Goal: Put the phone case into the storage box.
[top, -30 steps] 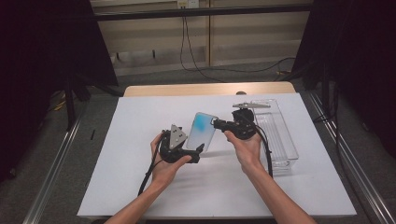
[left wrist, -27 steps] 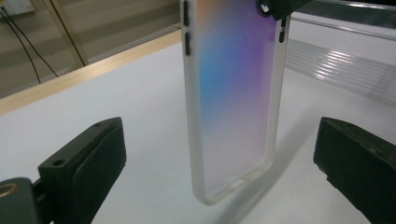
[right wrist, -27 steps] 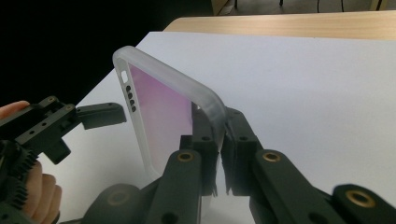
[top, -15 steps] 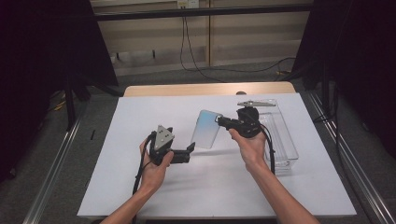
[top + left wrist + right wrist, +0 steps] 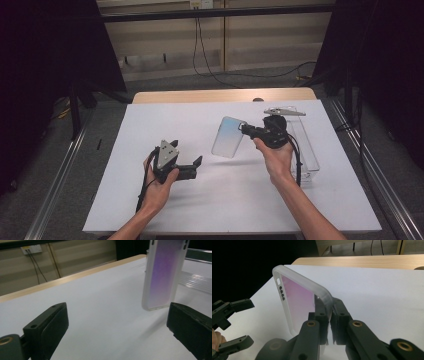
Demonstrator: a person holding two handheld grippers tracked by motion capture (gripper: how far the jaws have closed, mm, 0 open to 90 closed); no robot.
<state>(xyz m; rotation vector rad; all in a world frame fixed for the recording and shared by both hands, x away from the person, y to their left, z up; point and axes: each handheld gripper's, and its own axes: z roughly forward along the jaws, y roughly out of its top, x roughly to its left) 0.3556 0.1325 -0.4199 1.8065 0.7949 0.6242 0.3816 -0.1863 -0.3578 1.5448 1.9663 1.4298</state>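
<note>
A translucent phone case (image 5: 228, 137) with a pink-purple tint hangs above the white table, held by one corner. My right gripper (image 5: 245, 128) is shut on that corner; in the right gripper view the case (image 5: 297, 297) rises from between the closed jaws (image 5: 329, 322). My left gripper (image 5: 198, 165) stands open, low over the table to the left of the case and apart from it. In the left gripper view its two black pads (image 5: 53, 325) are spread wide with nothing between them, and the case (image 5: 162, 275) hangs beyond on the right.
A clear plastic box (image 5: 304, 150) lies at the right of the white table surface (image 5: 150, 125), behind my right hand. A wooden table edge (image 5: 200, 95) runs along the back. Metal rails flank both sides, and cables trail on the floor beyond.
My left gripper has let go of the case and moved left and toward the near edge. The right gripper has kept the case and shifted it slightly right.
</note>
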